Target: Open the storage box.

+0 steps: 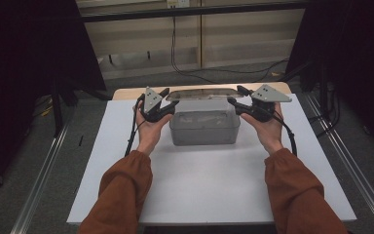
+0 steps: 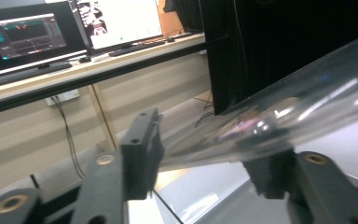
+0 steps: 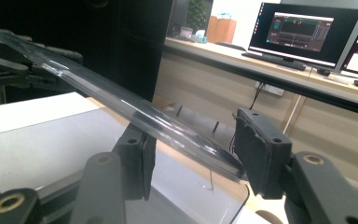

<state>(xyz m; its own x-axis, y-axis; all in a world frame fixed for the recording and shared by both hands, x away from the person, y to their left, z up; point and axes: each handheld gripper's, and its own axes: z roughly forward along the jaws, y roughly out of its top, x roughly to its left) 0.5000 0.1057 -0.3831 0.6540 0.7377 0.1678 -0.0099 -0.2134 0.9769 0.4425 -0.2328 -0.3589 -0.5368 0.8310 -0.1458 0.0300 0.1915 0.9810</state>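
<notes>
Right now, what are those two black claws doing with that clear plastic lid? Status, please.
Left gripper and right gripper each clamp one end of the clear plastic lid. Lid raised above the clear plastic box. Nothing in the way.

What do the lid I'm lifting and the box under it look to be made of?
Lid: looks like clear, glossy plastic; the background shows through it and bright streaks glint along it in both gripper views. Box: likely translucent plastic with a cloudier, frosted grey look; the white table shows dimly through its walls. Glass cannot be fully ruled out by look alone.

The lid [image 1: 202, 93] sits above the box [image 1: 204, 127], tongs at either end.
</notes>
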